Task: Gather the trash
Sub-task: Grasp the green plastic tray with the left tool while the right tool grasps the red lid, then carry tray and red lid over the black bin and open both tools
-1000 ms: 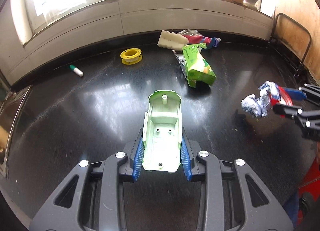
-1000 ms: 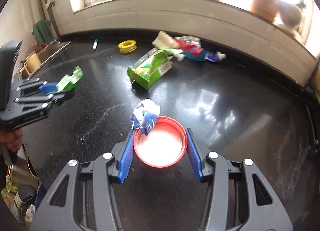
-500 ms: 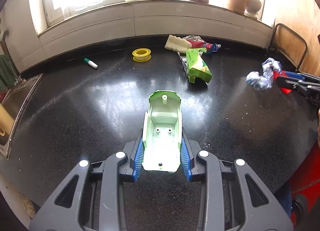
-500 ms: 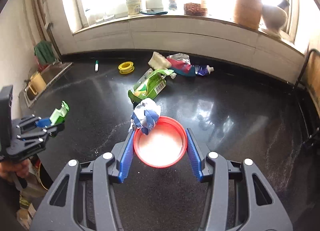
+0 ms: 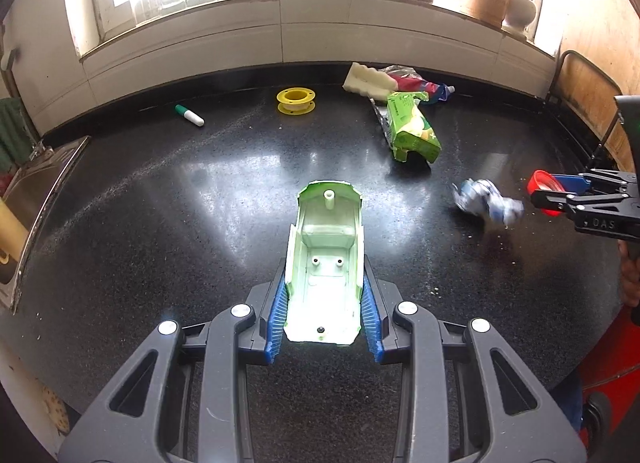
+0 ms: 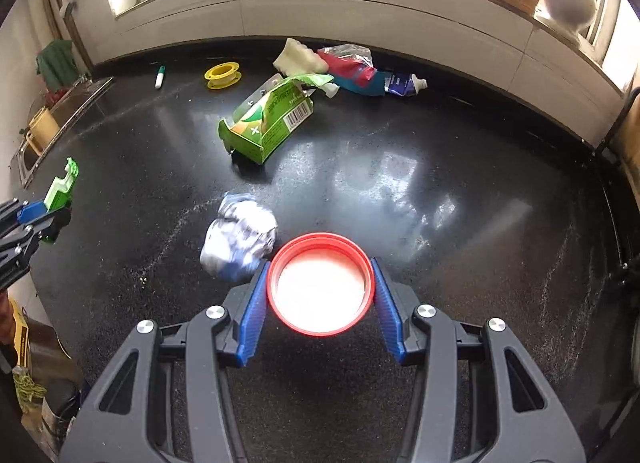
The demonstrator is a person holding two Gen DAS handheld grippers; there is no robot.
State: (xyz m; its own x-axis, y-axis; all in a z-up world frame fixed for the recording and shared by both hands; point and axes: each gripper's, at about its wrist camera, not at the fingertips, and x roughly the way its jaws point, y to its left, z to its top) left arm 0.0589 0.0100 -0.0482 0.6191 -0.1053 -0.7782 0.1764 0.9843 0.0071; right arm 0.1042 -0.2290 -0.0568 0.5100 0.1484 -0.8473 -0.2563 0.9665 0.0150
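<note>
We are seeing one clear change from half a second ago: the crumpled blue-and-white wrapper [image 6: 239, 243], which was riding on the rim of the red lid [image 6: 320, 283], is no longer touching the lid; it is now blurred, just to the left of the lid and beyond the blue left finger [image 6: 251, 313], and we cannot tell whether it is lying on the black countertop [image 6: 460, 191] or falling. The right gripper [image 6: 320, 305] is still clamping the red lid by its rim, jaws partly open around it. In the left wrist view the wrapper [image 5: 486, 207] is sitting just left of the lid's edge [image 5: 540, 183].

The left gripper [image 5: 323, 309] is keeping its narrow grip on the pale green plastic shell [image 5: 326, 267], pads pressing its two long sides, the hollow side facing up.

Farther back on the counter, well apart from both grippers, the torn green carton [image 6: 268, 123] is lying on its side; behind it are lying a white foam piece [image 6: 298, 59], a red-and-blue toothpaste tube [image 6: 374, 77], a yellow spool [image 6: 221, 75] and a green-capped marker [image 6: 160, 77] to the far left
</note>
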